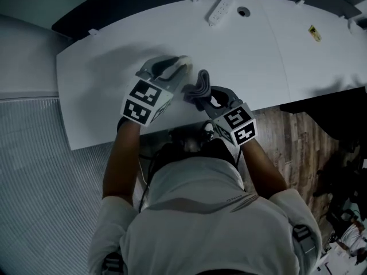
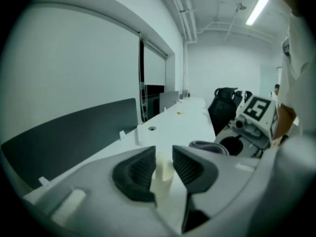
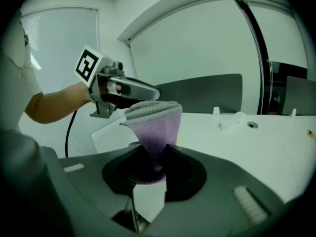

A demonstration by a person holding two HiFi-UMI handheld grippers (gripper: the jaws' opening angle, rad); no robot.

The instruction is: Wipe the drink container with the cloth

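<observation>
A small cream drink container (image 2: 163, 174) stands on the white table (image 1: 103, 79). It shows in the gap between the dark ribbed pads (image 2: 140, 174) of my left gripper (image 2: 164, 157), whose jaws stand apart. From the head view the container (image 1: 183, 61) pokes out at the tip of the left gripper (image 1: 172, 67). My right gripper (image 3: 153, 164) is shut on a purple cloth (image 3: 155, 120), which sticks up in a folded bunch. In the head view the right gripper (image 1: 202, 96) holds the cloth (image 1: 198, 86) just right of the left gripper.
A white power strip (image 1: 219, 10) and a round cable hole (image 1: 243, 11) lie at the table's far edge. A dark partition (image 2: 74, 132) runs along the back. A black office chair (image 2: 224, 102) stands off the table's end, over wood flooring (image 1: 292, 136).
</observation>
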